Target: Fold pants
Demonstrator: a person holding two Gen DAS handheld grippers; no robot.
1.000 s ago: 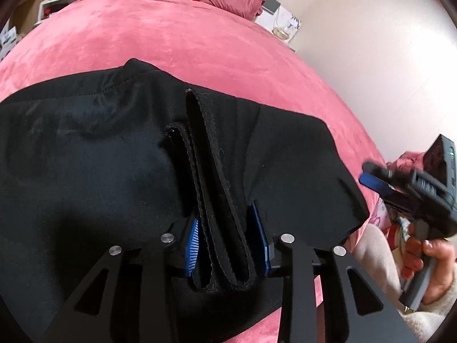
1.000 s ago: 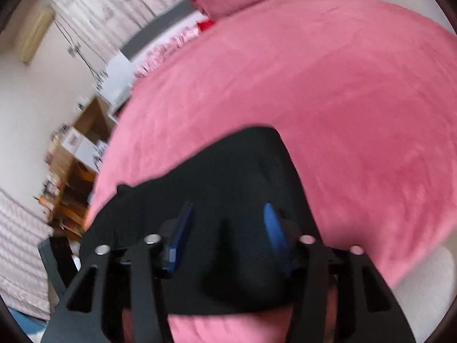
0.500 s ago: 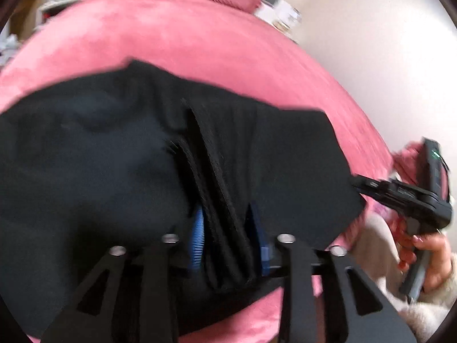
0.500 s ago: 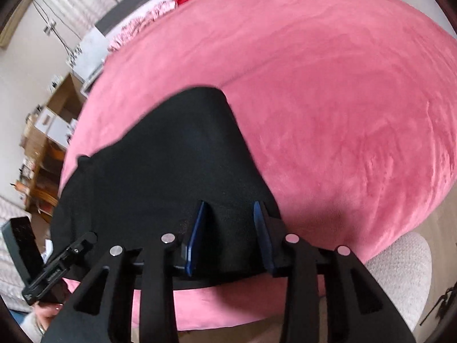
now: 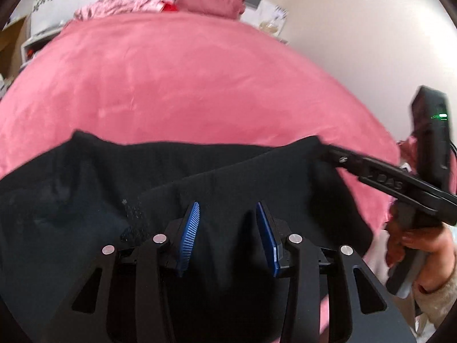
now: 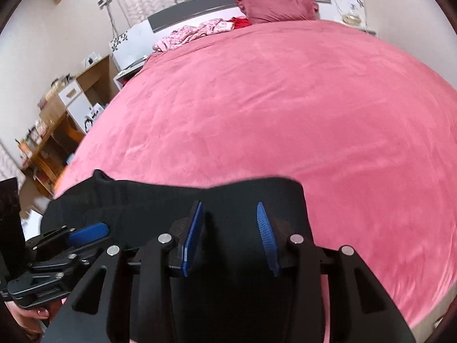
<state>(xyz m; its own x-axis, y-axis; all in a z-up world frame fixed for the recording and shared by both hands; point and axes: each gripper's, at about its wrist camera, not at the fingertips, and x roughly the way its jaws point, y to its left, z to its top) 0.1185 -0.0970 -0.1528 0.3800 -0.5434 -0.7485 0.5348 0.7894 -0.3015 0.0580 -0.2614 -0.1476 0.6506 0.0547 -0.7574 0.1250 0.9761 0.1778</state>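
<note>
1. The black pants point(image 5: 200, 177) lie bunched across the near edge of a bed covered by a pink bedspread point(image 5: 185, 80), with folds running across the cloth.
2. The left gripper point(image 5: 227, 228) hangs over the pants near their middle. Its blue pads point(image 5: 190, 234) stand apart with dark cloth showing between them; whether they press on it I cannot tell.
3. The right gripper point(image 6: 230, 228) is at the right end of the pants, its blue pads point(image 6: 192, 237) likewise spread with black fabric between them. A grip cannot be confirmed.
4. In the left wrist view the right gripper's tip reaches the far right corner of the pants, with a hand point(image 5: 414, 243) on its handle.
5. At the far end sit a dark pink pillow point(image 6: 277, 4) and crumpled pink clothes point(image 6: 194, 33).
6. A wooden shelf point(image 6: 57, 120) stands to the left of the bed.
</note>
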